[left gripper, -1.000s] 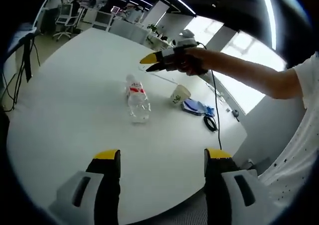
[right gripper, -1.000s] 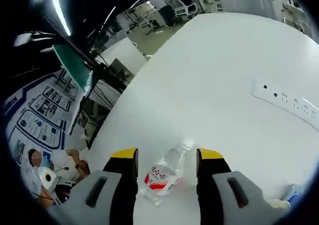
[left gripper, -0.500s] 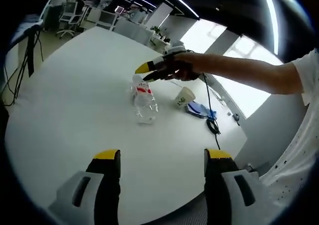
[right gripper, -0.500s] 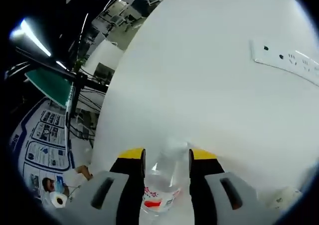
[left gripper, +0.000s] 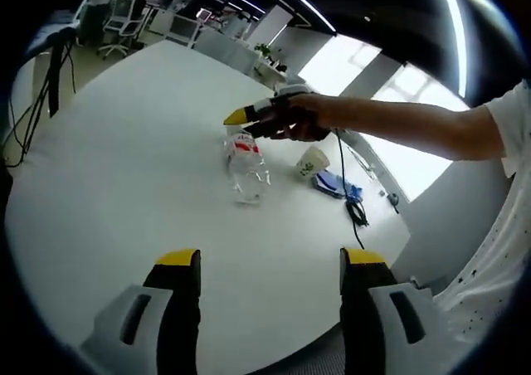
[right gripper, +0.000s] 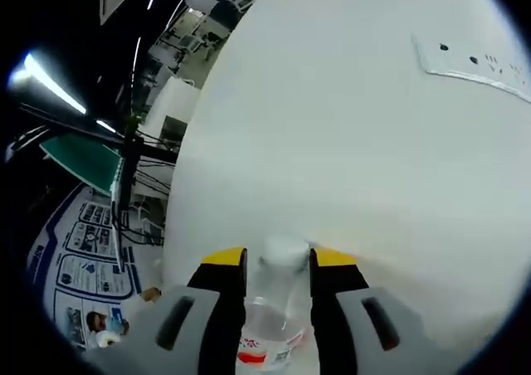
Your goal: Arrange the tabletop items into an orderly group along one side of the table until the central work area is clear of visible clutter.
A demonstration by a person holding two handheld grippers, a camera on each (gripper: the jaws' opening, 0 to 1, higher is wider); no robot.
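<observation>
Right claw (right gripper: 278, 257): clamped on the neck of a clear plastic water bottle with red label (left gripper: 247, 168), held upright on the white round desk (left gripper: 124, 184). Left claw (left gripper: 270, 263): spread, nothing held. Beyond the bottle: paper cup (left gripper: 310, 162), blue cloth (left gripper: 336, 183), black cable (left gripper: 355, 212).

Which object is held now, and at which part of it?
The right claw grips the clear water bottle at its neck, just under the cap. The left claw holds nothing.

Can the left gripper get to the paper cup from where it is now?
Probably not without moving closer. The left gripper hangs open near the table's near edge, while the paper cup stands far across the table, and the water bottle with the right gripper sits partly between.
</observation>
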